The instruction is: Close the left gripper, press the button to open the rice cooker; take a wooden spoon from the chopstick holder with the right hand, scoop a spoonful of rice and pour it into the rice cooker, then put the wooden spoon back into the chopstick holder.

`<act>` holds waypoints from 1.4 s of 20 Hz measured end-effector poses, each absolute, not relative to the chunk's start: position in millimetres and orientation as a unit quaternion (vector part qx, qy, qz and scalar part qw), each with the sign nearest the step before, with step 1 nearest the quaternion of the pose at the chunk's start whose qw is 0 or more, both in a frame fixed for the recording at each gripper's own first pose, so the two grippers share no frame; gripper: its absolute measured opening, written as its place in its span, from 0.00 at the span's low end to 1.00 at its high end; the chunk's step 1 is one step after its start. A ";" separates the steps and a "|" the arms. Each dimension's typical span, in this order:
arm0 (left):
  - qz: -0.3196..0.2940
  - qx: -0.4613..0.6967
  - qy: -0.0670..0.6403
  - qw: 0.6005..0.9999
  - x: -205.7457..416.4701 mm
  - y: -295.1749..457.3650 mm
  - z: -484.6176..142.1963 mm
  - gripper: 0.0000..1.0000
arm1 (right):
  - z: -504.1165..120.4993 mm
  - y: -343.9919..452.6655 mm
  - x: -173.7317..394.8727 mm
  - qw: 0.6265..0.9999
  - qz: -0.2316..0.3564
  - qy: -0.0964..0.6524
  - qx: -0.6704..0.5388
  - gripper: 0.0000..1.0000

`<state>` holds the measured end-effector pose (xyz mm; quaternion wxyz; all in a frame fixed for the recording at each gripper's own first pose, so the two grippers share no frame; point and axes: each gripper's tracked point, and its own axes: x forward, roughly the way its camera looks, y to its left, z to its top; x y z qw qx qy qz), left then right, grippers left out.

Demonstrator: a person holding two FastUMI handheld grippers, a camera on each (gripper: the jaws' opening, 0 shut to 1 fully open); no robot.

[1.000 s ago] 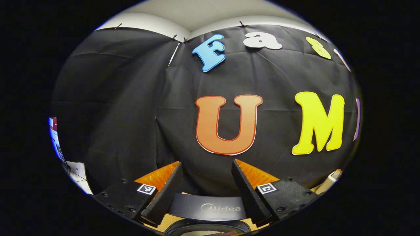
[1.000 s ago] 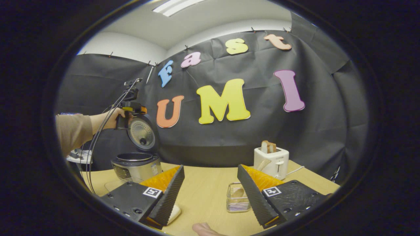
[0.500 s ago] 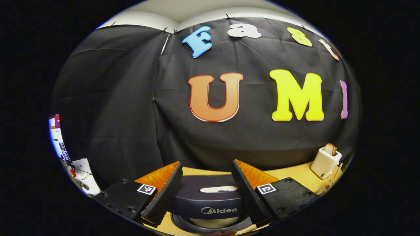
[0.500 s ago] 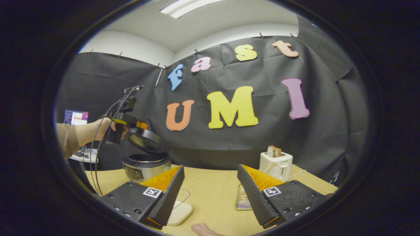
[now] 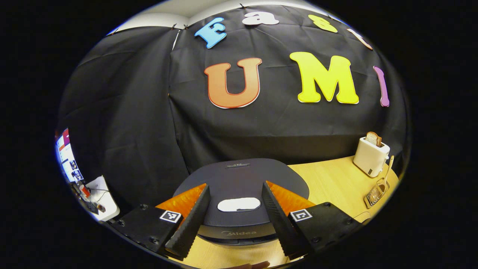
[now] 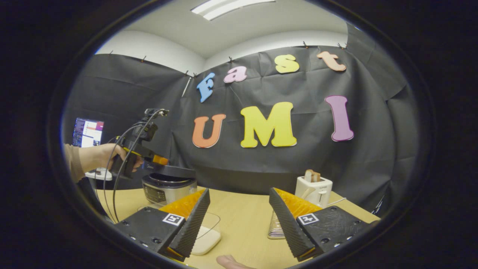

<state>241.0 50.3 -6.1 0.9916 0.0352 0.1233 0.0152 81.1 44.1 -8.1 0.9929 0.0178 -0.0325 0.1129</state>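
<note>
**Lid nearly down on the cooker**

The left gripper (image 5: 235,216) is spread wide above the cooker's lid (image 5: 242,179), holding nothing. The cooker (image 6: 168,186) stands on the table (image 6: 239,216), its lid almost flat. The right gripper (image 6: 239,220) gapes empty; the spoon (image 5: 388,168) stands in the holder (image 5: 377,192) beside the toaster (image 5: 369,151).

Dark grey rice cooker lid (image 5: 242,179) with white oval patch; white toaster (image 5: 371,157); pale wood table (image 6: 239,220); steel-coloured cooker body (image 6: 168,188)
</note>
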 end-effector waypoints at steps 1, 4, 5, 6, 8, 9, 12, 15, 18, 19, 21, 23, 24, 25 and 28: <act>0.013 0.041 0.125 0.991 240.2 49.7 -10.8 0.90 | -10.2 41.0 83.6 0.994 0.107 -0.029 0.017 0.92; 0.012 0.047 0.135 0.990 233.7 47.9 -27.5 0.90 | -10.8 30.1 85.5 0.994 0.098 -0.024 0.031 0.94; 0.012 0.049 0.141 0.989 231.6 46.6 -34.1 0.90 | -11.1 27.6 85.9 0.994 0.097 -0.021 0.039 0.94; 0.013 0.053 0.118 0.991 230.4 47.7 -27.6 0.90 | -11.5 26.2 86.8 0.994 0.097 -0.018 0.047 0.92; 0.012 0.051 0.110 0.993 228.2 47.1 -30.6 0.89 | -13.9 24.5 88.3 0.994 0.096 -0.009 0.059 0.94; 0.011 0.045 0.102 0.994 228.0 48.2 -31.2 0.90 | -15.3 24.6 87.2 0.994 0.094 -0.006 0.060 0.94; 0.013 0.021 0.086 0.996 227.5 46.0 -32.4 0.87 | -16.7 25.9 86.3 0.995 0.090 -0.004 0.053 0.92; 0.018 0.031 0.060 0.998 227.4 46.8 -33.1 0.86 | -19.2 30.9 83.7 0.995 0.089 0.000 0.048 0.91; 0.025 0.023 0.055 0.998 223.7 46.2 -39.2 0.84 | -20.8 35.4 81.0 0.995 0.089 0.009 0.043 0.94; 0.027 0.021 0.051 0.998 222.9 46.4 -39.3 0.83 | -20.2 35.4 78.9 0.995 0.086 0.010 0.040 0.94; 0.029 0.017 0.042 0.999 223.4 45.4 -36.8 0.83 | -14.6 36.0 71.6 0.996 0.079 0.007 0.036 0.92; 0.030 0.022 0.040 0.999 222.4 45.1 -35.0 0.82 | -13.5 38.9 64.0 0.997 0.076 0.009 0.031 0.92; 0.036 0.021 0.039 0.998 220.6 47.0 -35.3 0.82 | -12.2 39.6 58.3 0.997 0.074 0.010 0.028 0.94; 0.042 0.019 0.037 0.998 217.9 47.9 -33.2 0.82 | -10.1 38.9 51.7 0.997 0.071 0.009 0.024 0.94; 0.033 0.030 0.039 0.998 198.2 31.1 -30.4 0.82 | -0.6 37.3 30.5 0.998 0.063 0.005 0.008 0.92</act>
